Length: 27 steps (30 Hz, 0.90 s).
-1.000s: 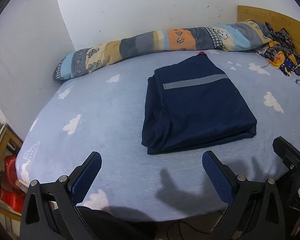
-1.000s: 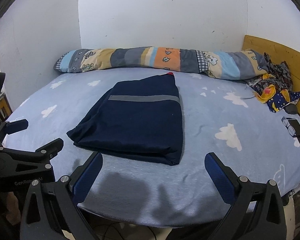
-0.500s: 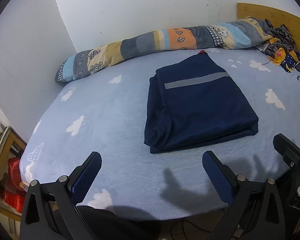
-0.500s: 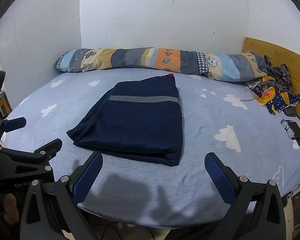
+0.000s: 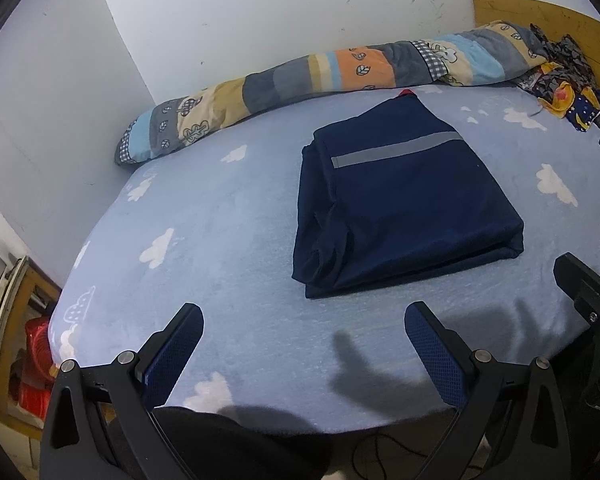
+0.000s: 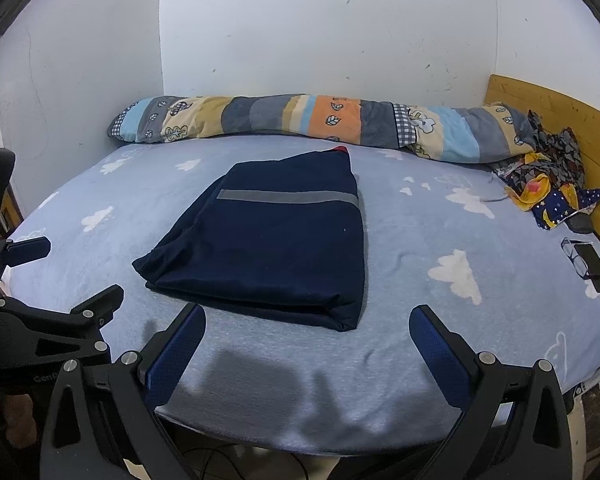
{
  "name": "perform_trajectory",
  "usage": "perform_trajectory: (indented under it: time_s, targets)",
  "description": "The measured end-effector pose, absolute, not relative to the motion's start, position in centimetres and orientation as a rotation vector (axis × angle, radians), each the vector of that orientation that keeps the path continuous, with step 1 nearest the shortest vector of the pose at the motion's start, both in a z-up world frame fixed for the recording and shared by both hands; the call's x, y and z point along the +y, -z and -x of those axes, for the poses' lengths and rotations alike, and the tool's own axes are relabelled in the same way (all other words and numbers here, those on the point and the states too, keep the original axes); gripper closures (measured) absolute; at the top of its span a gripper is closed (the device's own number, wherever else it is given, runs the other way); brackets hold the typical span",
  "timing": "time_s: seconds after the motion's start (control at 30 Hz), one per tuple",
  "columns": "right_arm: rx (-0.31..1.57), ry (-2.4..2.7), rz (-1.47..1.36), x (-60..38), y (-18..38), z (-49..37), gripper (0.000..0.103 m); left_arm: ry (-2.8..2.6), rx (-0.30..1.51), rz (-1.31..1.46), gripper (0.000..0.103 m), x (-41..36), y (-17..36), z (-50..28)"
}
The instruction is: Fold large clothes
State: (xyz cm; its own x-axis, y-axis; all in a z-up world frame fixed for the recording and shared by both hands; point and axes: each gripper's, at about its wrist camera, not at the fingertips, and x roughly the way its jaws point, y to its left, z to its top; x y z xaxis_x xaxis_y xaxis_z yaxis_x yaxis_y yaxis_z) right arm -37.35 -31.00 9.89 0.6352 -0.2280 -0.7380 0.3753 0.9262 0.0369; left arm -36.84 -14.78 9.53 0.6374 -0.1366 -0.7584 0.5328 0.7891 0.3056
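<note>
A navy garment (image 5: 404, 200) (image 6: 272, 240) with a grey stripe lies folded into a flat rectangle on the light blue cloud-print bed (image 5: 220, 216) (image 6: 420, 220). A bit of red shows at its far edge. My left gripper (image 5: 300, 320) hovers open over the bed's near edge, short of the garment and holding nothing. My right gripper (image 6: 306, 322) is likewise open and empty, just in front of the garment's near fold. The left gripper's body (image 6: 40, 332) shows at the left of the right wrist view.
A long patchwork bolster (image 5: 340, 76) (image 6: 320, 120) runs along the wall. Crumpled patterned clothes (image 6: 548, 176) lie by the wooden headboard (image 6: 560, 120). Glasses and a phone (image 6: 588, 264) rest on the bed at right. A red object (image 5: 36, 344) sits on the floor at left.
Both grippers have drawn back and risen slightly, so the bed and garment sit a little farther off. The garment has not moved and both grippers stay open.
</note>
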Motion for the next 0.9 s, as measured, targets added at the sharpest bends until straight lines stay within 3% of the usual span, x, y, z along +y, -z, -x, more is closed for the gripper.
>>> perform_trajectory:
  time_s: [0.9]
  targets:
    - [0.822, 0.35, -0.182, -30.97, -9.62, 37.28, 0.0, 0.4, 0.797, -0.549, 0.001, -14.27, -9.27, 35.91]
